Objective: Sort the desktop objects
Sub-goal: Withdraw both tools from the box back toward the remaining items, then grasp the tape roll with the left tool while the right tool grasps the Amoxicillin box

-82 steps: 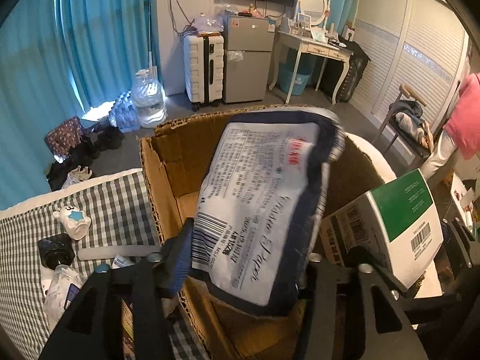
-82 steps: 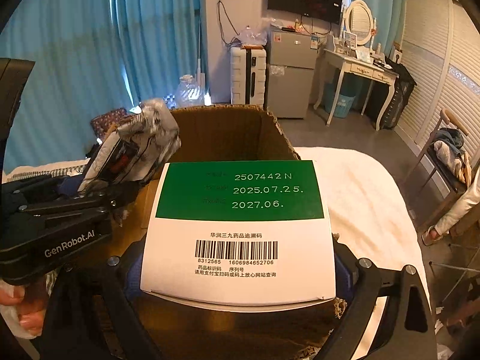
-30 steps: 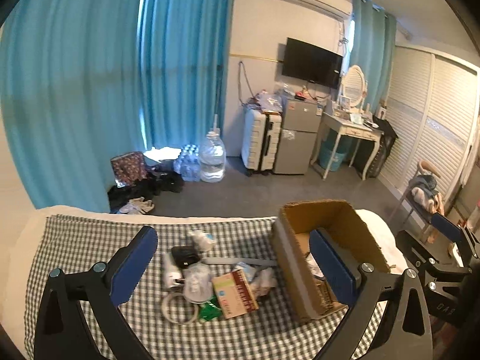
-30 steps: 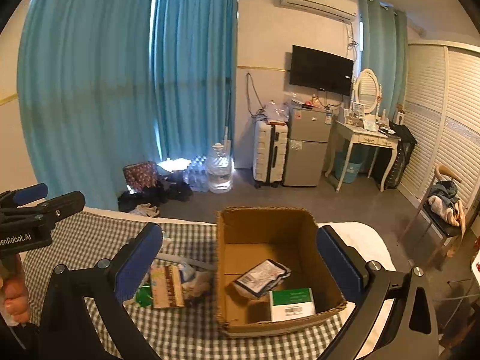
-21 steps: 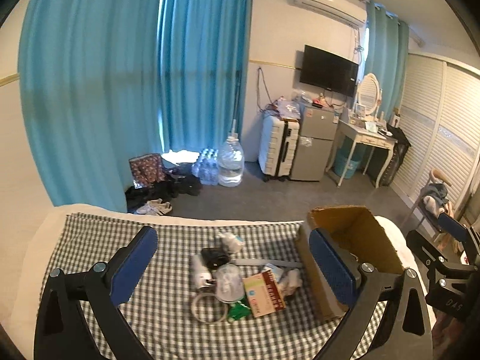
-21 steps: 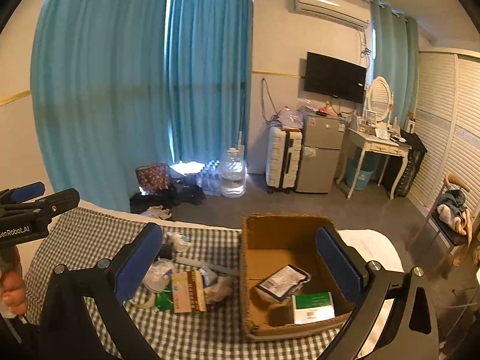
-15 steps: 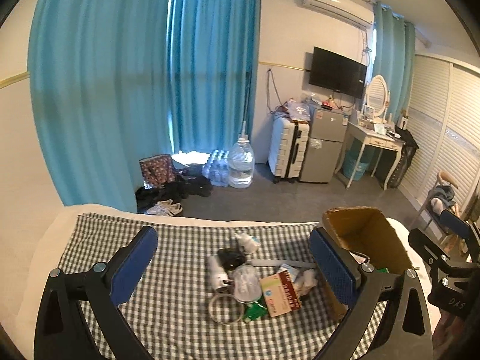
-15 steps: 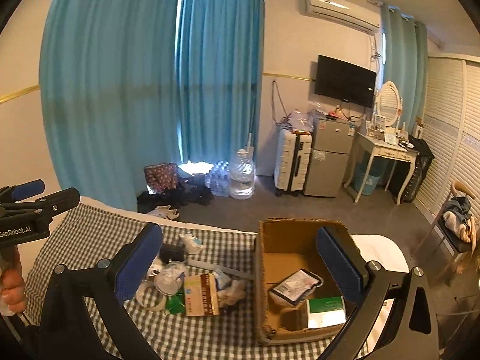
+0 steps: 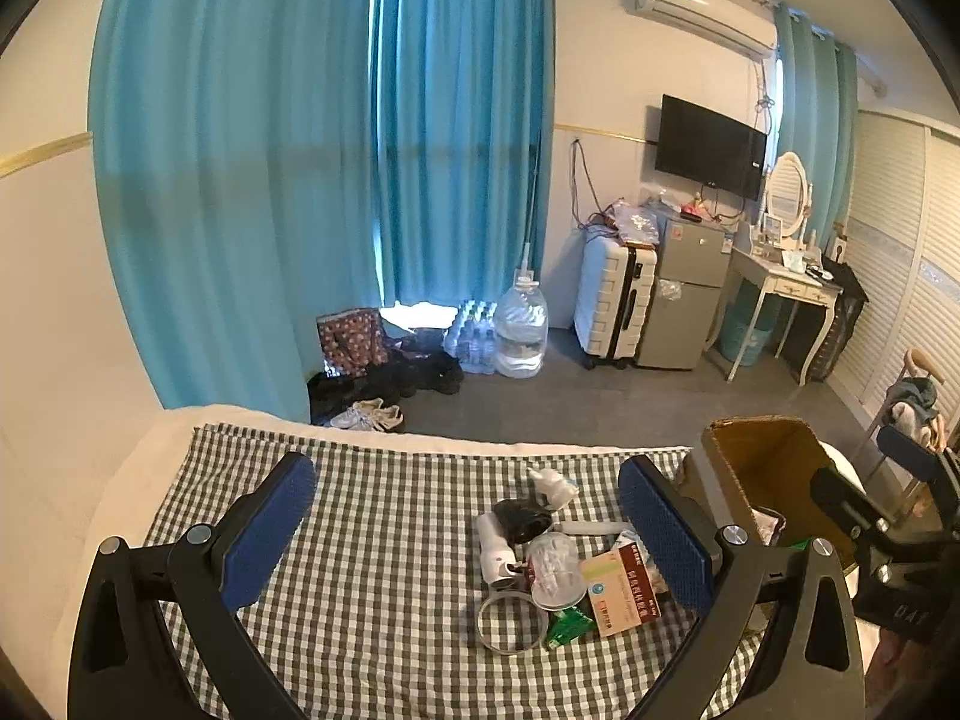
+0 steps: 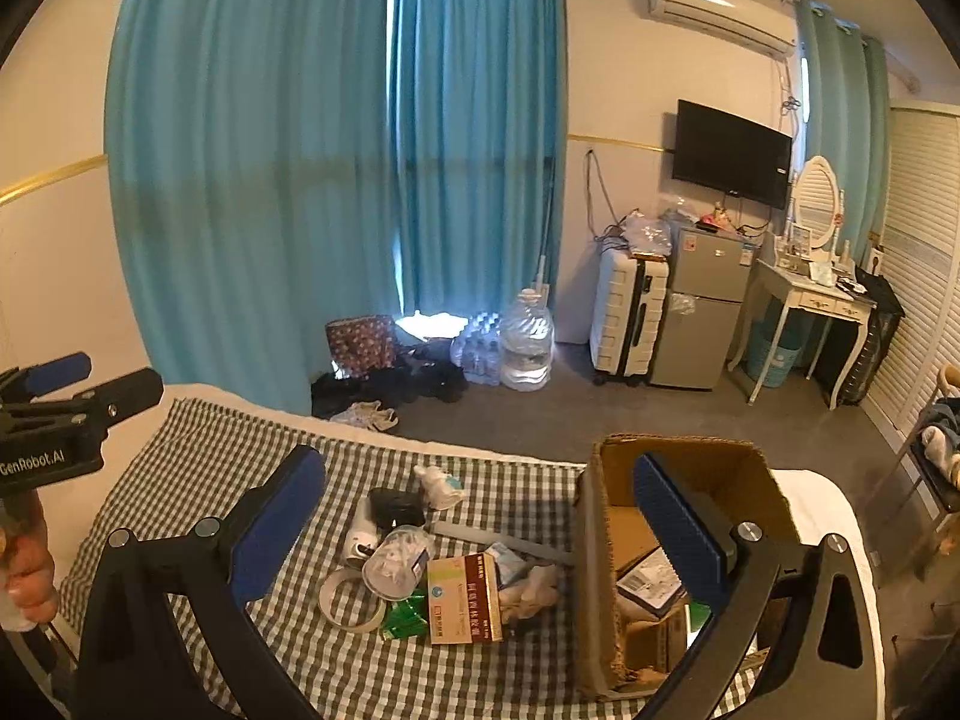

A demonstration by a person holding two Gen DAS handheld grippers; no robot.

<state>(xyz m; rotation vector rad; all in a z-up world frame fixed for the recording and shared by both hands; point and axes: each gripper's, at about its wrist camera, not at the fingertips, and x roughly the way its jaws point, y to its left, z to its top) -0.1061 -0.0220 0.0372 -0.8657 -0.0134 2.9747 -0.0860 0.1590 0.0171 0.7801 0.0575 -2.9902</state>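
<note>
A pile of small things lies on the checked cloth (image 9: pixel 360 540): a red-and-cream medicine box (image 10: pixel 465 597), a clear plastic tub (image 10: pixel 399 558), a tape ring (image 10: pixel 351 600), a green packet (image 10: pixel 405 621), a white figurine (image 10: pixel 441 489) and a black item (image 10: pixel 396 507). To the pile's right stands an open cardboard box (image 10: pixel 672 439) that holds a tissue pack (image 10: pixel 651 582) and a green-and-white box (image 10: pixel 699 615). My left gripper (image 9: pixel 465 468) is open and empty, raised above the cloth left of the pile. My right gripper (image 10: pixel 478 459) is open and empty, raised over the pile and the box.
The cloth covers a white surface whose far edge (image 9: pixel 420 429) drops to the floor. Beyond it are shoes (image 9: pixel 369 417), a water jug (image 9: pixel 521 330), a suitcase (image 9: pixel 612 300) and a small fridge (image 9: pixel 684 294). A hand (image 10: pixel 24 576) holds the left gripper.
Both grippers let go of the tissue pack and the green-and-white box, which now lie in the cardboard box. Both then pulled back and up, and drifted left.
</note>
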